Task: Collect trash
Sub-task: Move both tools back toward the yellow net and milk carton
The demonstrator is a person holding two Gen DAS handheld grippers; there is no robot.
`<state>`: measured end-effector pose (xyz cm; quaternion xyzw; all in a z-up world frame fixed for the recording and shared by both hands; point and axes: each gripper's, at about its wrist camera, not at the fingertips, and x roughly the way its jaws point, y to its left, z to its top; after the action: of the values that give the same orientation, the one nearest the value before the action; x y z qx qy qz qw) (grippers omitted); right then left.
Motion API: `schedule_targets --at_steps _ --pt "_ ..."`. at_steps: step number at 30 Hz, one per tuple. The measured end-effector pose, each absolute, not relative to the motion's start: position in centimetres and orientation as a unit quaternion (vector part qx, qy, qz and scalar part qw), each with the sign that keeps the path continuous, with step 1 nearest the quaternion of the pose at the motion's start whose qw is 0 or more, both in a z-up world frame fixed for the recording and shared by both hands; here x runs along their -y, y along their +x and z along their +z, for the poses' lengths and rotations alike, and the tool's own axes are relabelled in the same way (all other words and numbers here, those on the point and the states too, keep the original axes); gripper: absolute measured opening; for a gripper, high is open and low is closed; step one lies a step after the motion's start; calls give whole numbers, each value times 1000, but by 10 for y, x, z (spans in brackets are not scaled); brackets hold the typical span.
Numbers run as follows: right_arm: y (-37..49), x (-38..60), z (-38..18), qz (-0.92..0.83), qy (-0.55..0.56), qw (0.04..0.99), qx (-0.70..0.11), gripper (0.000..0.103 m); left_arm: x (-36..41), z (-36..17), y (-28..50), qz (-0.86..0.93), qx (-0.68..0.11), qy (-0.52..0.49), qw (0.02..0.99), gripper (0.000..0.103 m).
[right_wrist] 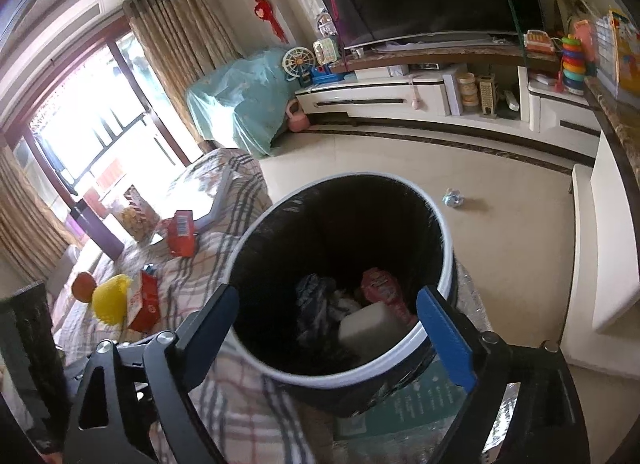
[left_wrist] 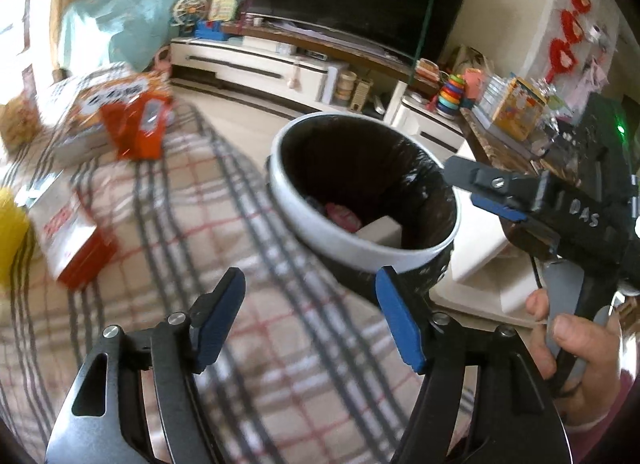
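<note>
Both of your grippers stand with their jaws apart and nothing between the blue pads. Your left gripper (left_wrist: 310,314) hangs over the plaid cloth (left_wrist: 168,248) just beside the round white-rimmed bin lined with a black bag (left_wrist: 432,254), its right pad close to the bin's near rim. Your right gripper (right_wrist: 326,330) is above the bin's (right_wrist: 256,236) near edge, one pad to each side of the mouth; from the left wrist view it shows as a black body (left_wrist: 560,208) on the bin's right, held by your hand (left_wrist: 572,340).

Inside the bin lie a white block (right_wrist: 370,328), a pink wrapper (right_wrist: 380,288) behind it and a dark crumpled piece of cloth or plastic (right_wrist: 316,300) to its left.

On the plaid cloth left of the bin, well apart from it, you have a red and white carton (left_wrist: 68,240), a yellow rounded object (right_wrist: 110,298) beside it, and farther back an orange snack bag (left_wrist: 132,120) and a red box with a barcode (right_wrist: 182,232). On the floor to the right of the bin, apart from it, lies a small crumpled bluish scrap (right_wrist: 453,198)
</note>
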<state>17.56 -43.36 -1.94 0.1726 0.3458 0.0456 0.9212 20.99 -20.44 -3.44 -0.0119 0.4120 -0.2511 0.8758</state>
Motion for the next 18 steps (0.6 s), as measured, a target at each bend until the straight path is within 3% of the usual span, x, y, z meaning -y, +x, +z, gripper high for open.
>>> schedule_targets --at_steps 18 --pt "145 353 -31 107 182 916 -342 94 94 -46 175 -163 -408 -76 895 70"
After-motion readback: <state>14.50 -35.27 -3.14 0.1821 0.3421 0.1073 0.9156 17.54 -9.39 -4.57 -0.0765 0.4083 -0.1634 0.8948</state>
